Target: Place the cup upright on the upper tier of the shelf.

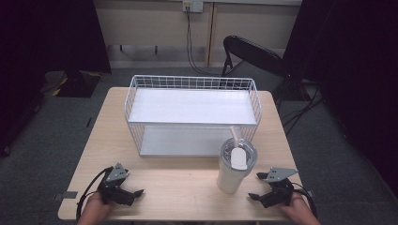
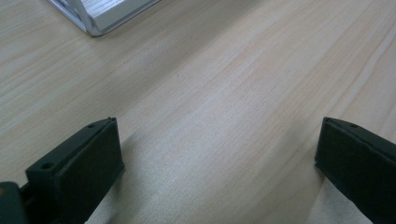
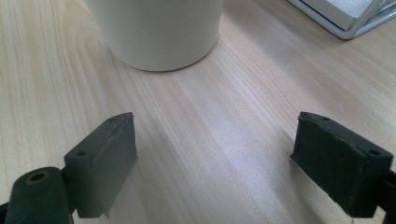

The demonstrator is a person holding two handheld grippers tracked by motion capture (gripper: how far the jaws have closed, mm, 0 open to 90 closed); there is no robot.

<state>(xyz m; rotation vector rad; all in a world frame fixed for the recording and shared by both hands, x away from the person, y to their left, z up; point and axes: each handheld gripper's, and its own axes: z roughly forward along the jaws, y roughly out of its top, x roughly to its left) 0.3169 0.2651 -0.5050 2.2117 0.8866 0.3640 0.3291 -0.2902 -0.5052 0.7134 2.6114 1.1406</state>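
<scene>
A pale wood-grain table point(image 1: 183, 180) stands on grey carpet point(image 1: 328, 154), with a black folding chair point(image 1: 251, 54) at 1 o'clock and dark curtains at both sides. A white wire two-tier rack point(image 1: 192, 115) sits at the table's centre. A cream tumbler with clear lid and straw point(image 1: 234, 166) stands upright at 5 o'clock of the rack. The left gripper point(image 1: 136, 193) at 7 o'clock and the right gripper point(image 1: 256, 186) at 5 o'clock both rest with jaws spread wide, holding nothing.

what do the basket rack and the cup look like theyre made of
Basket rack: looks like thin metal wire coated white, from its open grid walls, with flat white shelf panels. Cup: smooth matte cream body, possibly plastic or coated metal; the lid looks clear plastic.
</scene>
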